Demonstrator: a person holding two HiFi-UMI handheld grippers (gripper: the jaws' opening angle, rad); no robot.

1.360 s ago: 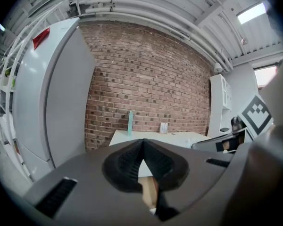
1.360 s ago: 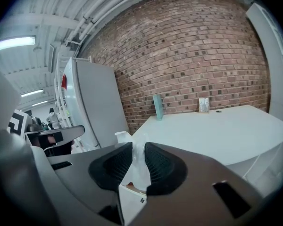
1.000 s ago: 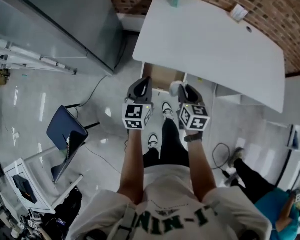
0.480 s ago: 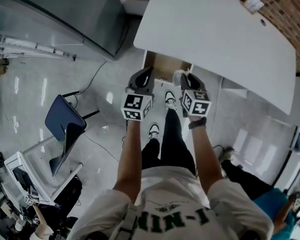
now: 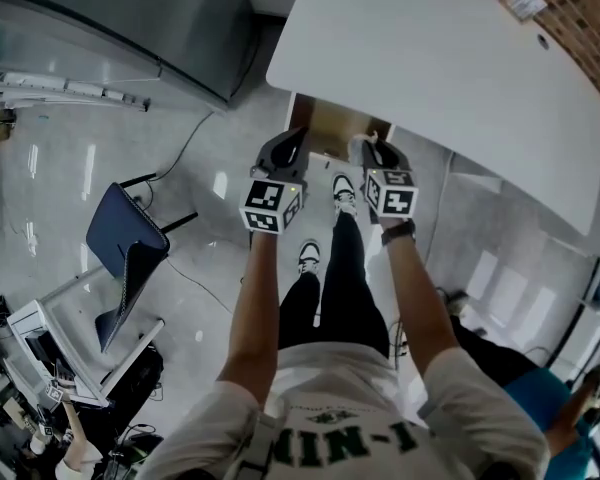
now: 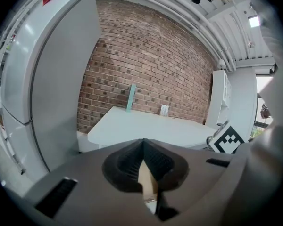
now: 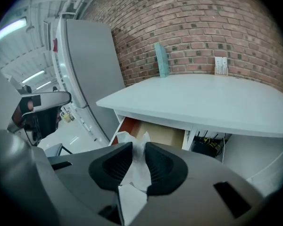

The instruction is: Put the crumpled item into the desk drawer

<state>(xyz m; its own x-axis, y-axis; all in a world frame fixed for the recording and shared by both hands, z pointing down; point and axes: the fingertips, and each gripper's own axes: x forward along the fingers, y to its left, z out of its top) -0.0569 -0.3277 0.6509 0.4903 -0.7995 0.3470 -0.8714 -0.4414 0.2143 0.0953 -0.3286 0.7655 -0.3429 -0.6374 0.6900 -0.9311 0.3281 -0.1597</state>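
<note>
In the head view, the person stands facing the white desk [image 5: 450, 78] with both arms held out toward the open drawer [image 5: 325, 128] under its near left edge. The left gripper [image 5: 296, 138] and the right gripper [image 5: 368, 150] sit side by side just short of the drawer. The right one carries a white crumpled paper [image 5: 355, 148] at its tip. Since the drawer is already pulled out, the paper likely only needs to go forward and down.

In the left gripper view, the left gripper [image 6: 143, 144] has its 2 jaws closed together with nothing between them. Only a tan sliver shows through the slit below the tips. It seems to be held alongside just to keep out of the way. The desk [image 6: 146, 126] lies ahead, with a brick wall [image 6: 146, 65] behind it.

In the right gripper view, the right gripper [image 7: 138, 145] has its 2 jaws clamped on the crumpled paper [image 7: 133, 169], which bulges out past the tips. The gripper tilts down toward the drawer [image 7: 161, 133], whose wooden inside shows just beyond the paper, under the desk [image 7: 207, 102]. The paper is not in the drawer yet. It hangs near the drawer's front left corner, apparently lined up for the drop.
</note>
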